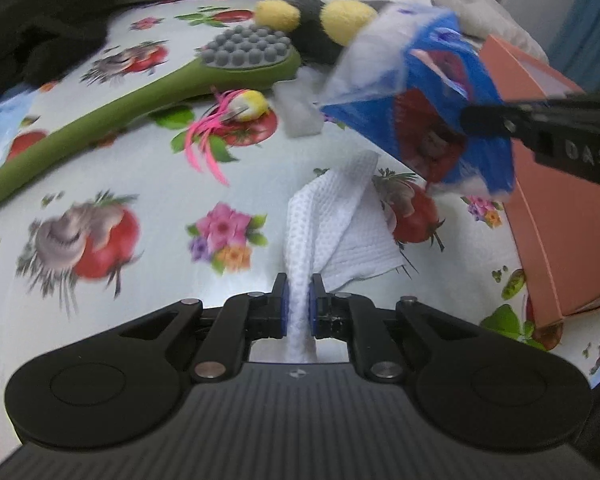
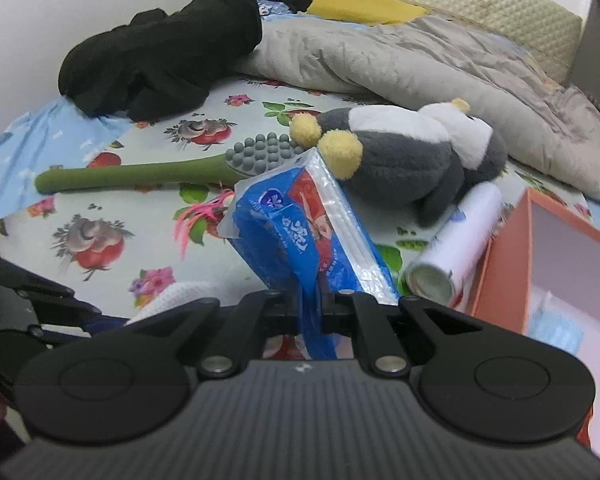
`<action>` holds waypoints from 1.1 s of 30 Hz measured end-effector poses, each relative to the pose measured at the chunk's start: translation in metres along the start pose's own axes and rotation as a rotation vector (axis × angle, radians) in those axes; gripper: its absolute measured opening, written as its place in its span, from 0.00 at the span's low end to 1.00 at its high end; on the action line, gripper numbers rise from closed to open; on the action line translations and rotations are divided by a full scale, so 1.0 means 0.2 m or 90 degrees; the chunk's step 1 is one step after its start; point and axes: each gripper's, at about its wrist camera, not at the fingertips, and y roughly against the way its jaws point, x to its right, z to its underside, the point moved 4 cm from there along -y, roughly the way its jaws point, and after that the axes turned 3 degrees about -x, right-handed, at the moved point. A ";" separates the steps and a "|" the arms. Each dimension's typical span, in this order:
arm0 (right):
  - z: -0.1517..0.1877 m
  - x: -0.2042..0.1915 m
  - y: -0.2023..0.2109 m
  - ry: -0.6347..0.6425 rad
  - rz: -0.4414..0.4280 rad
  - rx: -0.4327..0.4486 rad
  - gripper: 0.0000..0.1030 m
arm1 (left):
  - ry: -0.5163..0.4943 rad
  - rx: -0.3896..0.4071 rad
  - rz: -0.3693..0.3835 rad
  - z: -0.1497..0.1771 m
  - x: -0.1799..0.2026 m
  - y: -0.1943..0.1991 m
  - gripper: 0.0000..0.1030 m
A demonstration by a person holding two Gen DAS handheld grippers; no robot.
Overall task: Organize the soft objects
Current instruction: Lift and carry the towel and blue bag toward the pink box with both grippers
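Observation:
My left gripper (image 1: 299, 304) is shut on a white waffle-weave cloth (image 1: 332, 224), whose free end trails onto the flowered bed sheet (image 1: 148, 216). My right gripper (image 2: 309, 308) is shut on the blue plastic edge of a blue and red tissue pack (image 2: 300, 232), which hangs lifted above the sheet. In the left wrist view the same tissue pack (image 1: 432, 120) hangs at the right with the right gripper's black fingers (image 1: 496, 120) clamped on it. A grey, white and yellow plush toy (image 2: 412, 152) lies behind the pack.
An orange open box (image 2: 548, 264) stands at the right, a white cylinder (image 2: 456, 248) lying against it. A green massage brush with grey knobs (image 2: 152, 176), a pink feathered toy (image 1: 228, 120), a black garment (image 2: 160, 60) and a grey quilt (image 2: 420, 60) lie on the bed.

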 end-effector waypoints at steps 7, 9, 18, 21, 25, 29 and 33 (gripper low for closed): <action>0.12 0.00 0.18 -0.056 -0.007 0.003 0.09 | 0.064 0.024 -0.004 0.12 0.00 0.14 0.12; 0.15 -0.01 0.22 -0.068 -0.008 0.002 0.09 | 0.070 0.028 -0.004 0.16 0.00 0.18 0.12; 0.32 -0.07 0.37 -0.135 -0.022 -0.005 0.09 | 0.092 0.032 -0.003 0.31 0.03 0.31 0.12; 0.38 -0.09 0.42 -0.159 -0.031 -0.007 0.09 | 0.105 0.033 0.000 0.36 0.03 0.35 0.12; 0.44 -0.10 0.49 -0.178 -0.039 -0.005 0.09 | 0.117 0.040 -0.002 0.41 0.04 0.41 0.12; 0.48 -0.09 0.55 -0.195 -0.042 0.002 0.09 | 0.117 0.038 -0.005 0.43 0.06 0.45 0.12; 0.49 -0.08 0.60 -0.201 -0.042 0.011 0.08 | 0.119 0.044 0.000 0.44 0.09 0.49 0.12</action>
